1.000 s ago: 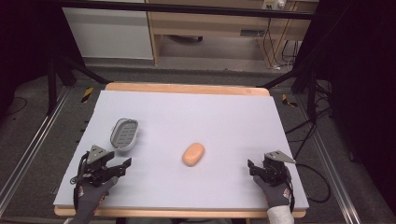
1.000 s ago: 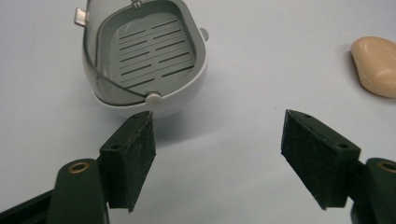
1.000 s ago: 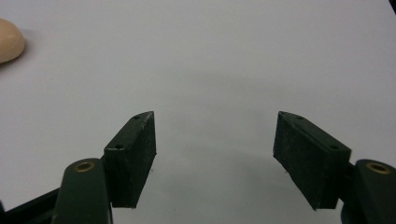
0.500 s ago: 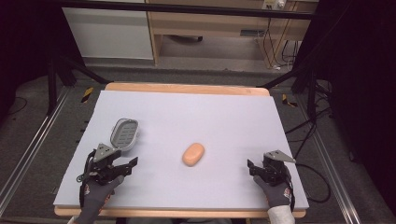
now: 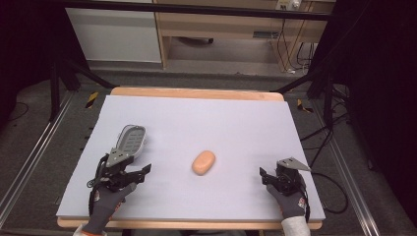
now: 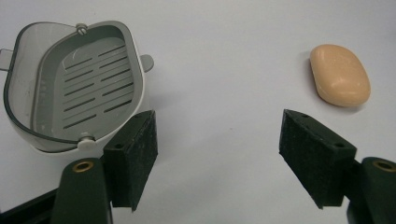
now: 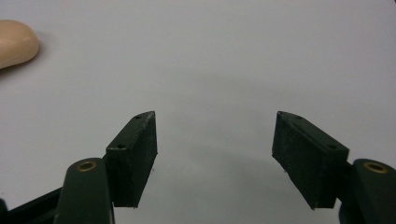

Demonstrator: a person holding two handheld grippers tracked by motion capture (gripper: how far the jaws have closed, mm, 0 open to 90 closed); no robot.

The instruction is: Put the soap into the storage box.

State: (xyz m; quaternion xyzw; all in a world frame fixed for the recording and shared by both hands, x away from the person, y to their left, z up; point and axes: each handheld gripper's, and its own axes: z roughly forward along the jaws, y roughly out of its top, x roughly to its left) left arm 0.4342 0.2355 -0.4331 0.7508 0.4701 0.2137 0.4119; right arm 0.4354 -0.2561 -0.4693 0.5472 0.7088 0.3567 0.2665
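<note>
Peach soap [image 5: 203, 162] lies mid-table [image 5: 236, 118], untouched, well apart from both grippers. Left gripper [image 5: 129, 173], jaws wide and empty, sits just beside the grey dish [image 5: 131, 139]. Right gripper [image 5: 273, 177], jaws wide and empty, rests near the table's right front corner.

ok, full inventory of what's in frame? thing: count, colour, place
soap bar: 1, peach-orange, lying bare near the middle of the table, between the two grippers
soap dish: 1, grey slotted tray in a white and clear shell, empty, left part of the table, just ahead of the left gripper
table: 1, pale lilac-grey top with a wood edge
cabinet: 1, light wood, on the floor beyond the table
left gripper: 1, black, jaws open, near left of the table, in a gloved hand
right gripper: 1, black with a grey plate on top, jaws open on nothing, near right of the table, in a gloved hand
</note>
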